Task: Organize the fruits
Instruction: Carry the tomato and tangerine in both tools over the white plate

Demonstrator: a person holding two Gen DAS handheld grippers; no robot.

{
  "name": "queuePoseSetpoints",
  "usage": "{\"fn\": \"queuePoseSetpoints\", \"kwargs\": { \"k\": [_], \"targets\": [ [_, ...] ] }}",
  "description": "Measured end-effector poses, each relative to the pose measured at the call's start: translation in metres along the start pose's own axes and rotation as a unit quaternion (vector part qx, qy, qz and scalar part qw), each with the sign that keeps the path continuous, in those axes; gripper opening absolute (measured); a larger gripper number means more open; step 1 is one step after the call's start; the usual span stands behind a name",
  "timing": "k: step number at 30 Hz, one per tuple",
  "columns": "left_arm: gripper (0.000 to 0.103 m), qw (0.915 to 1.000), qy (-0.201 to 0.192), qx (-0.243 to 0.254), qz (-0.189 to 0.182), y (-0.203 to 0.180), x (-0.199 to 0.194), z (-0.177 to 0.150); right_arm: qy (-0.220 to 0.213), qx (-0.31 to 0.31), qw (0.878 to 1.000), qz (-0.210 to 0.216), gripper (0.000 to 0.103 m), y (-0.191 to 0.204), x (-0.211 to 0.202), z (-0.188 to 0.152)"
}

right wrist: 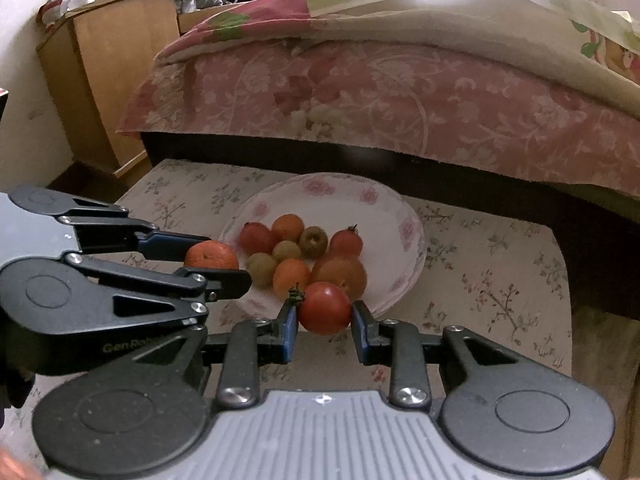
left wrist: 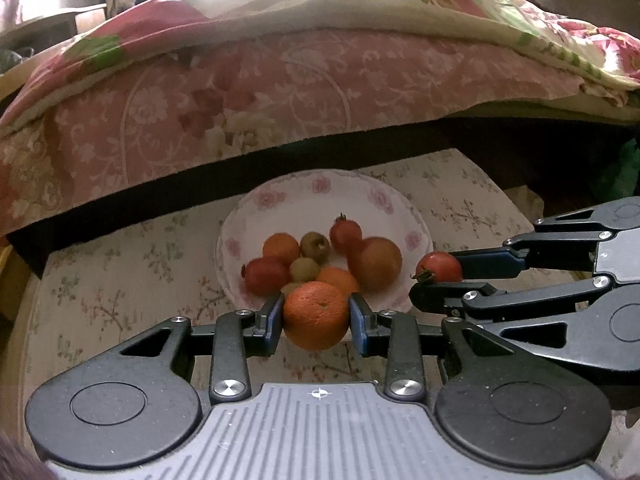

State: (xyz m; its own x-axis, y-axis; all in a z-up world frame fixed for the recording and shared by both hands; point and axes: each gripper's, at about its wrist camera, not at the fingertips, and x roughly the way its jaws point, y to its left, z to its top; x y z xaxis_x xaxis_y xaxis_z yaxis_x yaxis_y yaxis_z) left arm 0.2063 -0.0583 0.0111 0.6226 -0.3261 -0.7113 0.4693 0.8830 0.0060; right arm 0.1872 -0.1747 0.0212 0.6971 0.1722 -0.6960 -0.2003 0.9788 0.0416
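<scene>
— Left wrist view: what does the left gripper (left wrist: pixel 316 322) have?

— An orange (left wrist: pixel 316 315), clamped between its two blue-padded fingers. The orange sits right at the fingertips, in front of the near rim of the plate (left wrist: pixel 320 196), above the flowered cloth of the table (left wrist: pixel 120 272).

— And the right gripper (right wrist: pixel 325 322)?

— Its fingers are closed on a red tomato (right wrist: pixel 324 307), green stem pointing left. The tomato is at the near edge of the plate too, to the right of the orange.

— So the two are side by side?

— Yes, near each other, both just short of the plate. In the right wrist view the left gripper comes in from the left with the orange beside the plate's left rim.

— What lies on the plate?

— A pile of fruit (left wrist: pixel 320 256): oranges, red tomatoes and a few small greenish ones, bunched toward the near side.

— Behind it?

— A bed (right wrist: pixel 360 92) with a pink floral cover.
</scene>
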Motion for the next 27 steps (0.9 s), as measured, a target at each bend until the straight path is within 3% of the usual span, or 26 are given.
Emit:
{"fn": "queuePoseSetpoints", "kwargs": {
  "k": [27],
  "targets": [
    [0.041, 0.9997, -0.018, -0.007, 0.012, 0.020, 0.048, 0.028, -0.021, 0.008, 1.000, -0.014, 0.030, -0.022, 0.047, 0.029]
  ]
}}
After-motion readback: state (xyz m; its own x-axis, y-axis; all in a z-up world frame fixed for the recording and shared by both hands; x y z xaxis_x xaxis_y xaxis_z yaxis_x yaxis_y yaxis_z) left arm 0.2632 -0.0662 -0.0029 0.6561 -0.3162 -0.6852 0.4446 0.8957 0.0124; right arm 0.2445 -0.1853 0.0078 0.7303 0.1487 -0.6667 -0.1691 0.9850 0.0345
